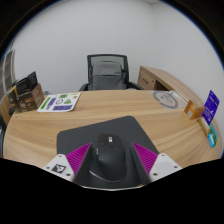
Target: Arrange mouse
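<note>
A black computer mouse (110,165) sits between my fingers, its front end pointing away from me. My gripper (111,162) is shut on it: the left magenta pad (78,160) and the right magenta pad (147,160) both press on its sides. A black mouse pad (100,132) lies on the wooden desk (150,118) just ahead of and under the mouse. The mouse's rear end is hidden below the fingers.
A black office chair (108,72) stands behind the desk's far edge. A green-and-white sheet (60,102) and a coloured box (25,95) lie at the far left. A round white item (168,98) and a purple box (210,106) are at the right.
</note>
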Action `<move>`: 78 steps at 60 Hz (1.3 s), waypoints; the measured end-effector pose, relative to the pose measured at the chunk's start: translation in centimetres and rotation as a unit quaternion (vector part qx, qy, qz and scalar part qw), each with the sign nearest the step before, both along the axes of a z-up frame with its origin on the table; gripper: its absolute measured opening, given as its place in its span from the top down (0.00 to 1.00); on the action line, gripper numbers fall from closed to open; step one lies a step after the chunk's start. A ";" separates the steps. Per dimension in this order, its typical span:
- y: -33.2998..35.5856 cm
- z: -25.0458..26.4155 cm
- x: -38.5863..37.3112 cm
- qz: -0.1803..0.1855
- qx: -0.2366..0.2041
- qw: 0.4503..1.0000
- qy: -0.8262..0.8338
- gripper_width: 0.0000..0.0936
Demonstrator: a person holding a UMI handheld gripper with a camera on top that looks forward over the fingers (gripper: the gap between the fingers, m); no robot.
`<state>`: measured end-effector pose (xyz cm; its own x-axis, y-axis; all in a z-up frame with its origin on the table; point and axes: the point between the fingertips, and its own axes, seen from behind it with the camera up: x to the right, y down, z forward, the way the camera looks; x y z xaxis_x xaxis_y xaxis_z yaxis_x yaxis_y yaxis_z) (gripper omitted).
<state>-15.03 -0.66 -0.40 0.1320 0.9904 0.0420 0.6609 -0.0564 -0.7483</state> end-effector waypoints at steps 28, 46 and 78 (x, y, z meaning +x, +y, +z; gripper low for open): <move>-1.5 15.8 16.9 -0.002 -0.022 0.999 0.032 0.07; -2.1 21.1 36.0 0.033 -0.015 0.999 0.003 0.07; -1.3 23.9 47.5 0.010 -0.033 0.999 0.008 0.08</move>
<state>32.46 -1.99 23.47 0.1120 0.9934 -0.0251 0.6504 -0.0923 -0.7540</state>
